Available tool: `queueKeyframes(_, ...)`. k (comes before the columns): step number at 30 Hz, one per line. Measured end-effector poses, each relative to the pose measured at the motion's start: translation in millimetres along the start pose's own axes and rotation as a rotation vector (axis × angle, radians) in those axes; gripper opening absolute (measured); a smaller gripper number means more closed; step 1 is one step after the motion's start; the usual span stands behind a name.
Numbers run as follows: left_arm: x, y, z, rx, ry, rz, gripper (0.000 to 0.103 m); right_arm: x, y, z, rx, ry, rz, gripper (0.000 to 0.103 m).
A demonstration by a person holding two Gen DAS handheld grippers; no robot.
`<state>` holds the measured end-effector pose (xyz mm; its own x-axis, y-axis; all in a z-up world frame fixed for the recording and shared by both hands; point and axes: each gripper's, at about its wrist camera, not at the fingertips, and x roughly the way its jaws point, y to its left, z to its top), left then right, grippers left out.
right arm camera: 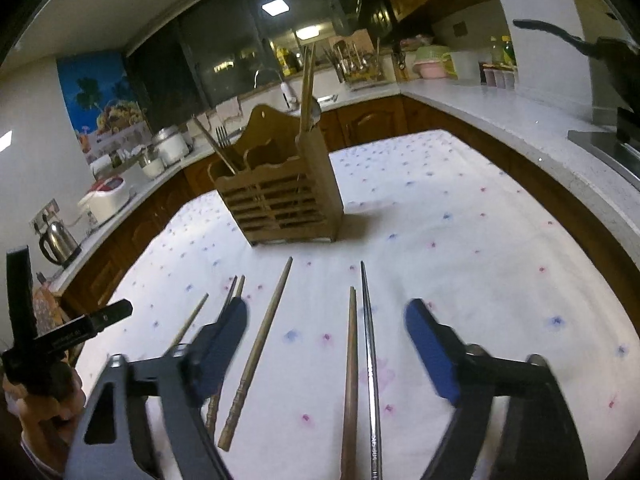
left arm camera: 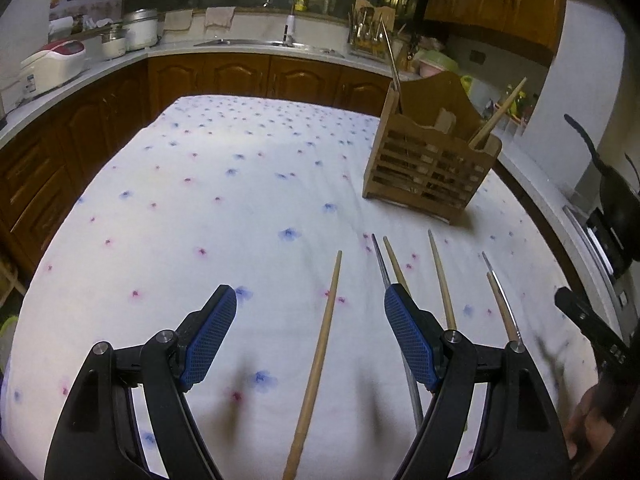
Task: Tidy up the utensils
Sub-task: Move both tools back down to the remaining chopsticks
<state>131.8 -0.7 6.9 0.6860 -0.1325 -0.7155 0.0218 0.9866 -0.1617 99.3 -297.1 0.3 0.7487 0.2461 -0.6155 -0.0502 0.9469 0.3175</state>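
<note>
On the surface (left arm camera: 240, 168), under a flowered white cloth, a slatted wooden caddy (left arm camera: 430, 168) stood at the far side, already holding a few chopsticks and a fork, and well short of it six loose chopsticks lay roughly parallel, tips pointing toward it. The left gripper (left arm camera: 310, 312) hung released over a single wooden chopstick (left arm camera: 320, 356), which ran between its spread jaws with neither pad touching. The right gripper (right arm camera: 326, 320) straddled a pair lying side by side, a brown chopstick (right arm camera: 350, 372) and a steel chopstick (right arm camera: 371, 360); its jaws looked blurred and were apart from both, so it too gripped nothing. To do the pick-up well, each gripper probably needed to come down until its pads flanked the stick near mid-length, then close squarely so the thin stick did not roll or pivot. The right side likely risked catching both sticks unevenly, so centring on the pair, or on one, seemed to matter.
</note>
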Motion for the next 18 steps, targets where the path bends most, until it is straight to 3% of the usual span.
queueKeyframes(3,6,-2,0,0.011,0.019,-0.003,0.074,8,1,-2,-0.010,0.034,-0.006,0.055)
queueKeyframes(10,34,-11,-1,0.058,0.106,0.001,0.058,35,4,-5,-0.042,0.152,0.010,0.035)
queueKeyframes(18,66,-12,7,0.094,0.179,0.004,0.049,71,0,-4,-0.080,0.246,-0.027,0.028)
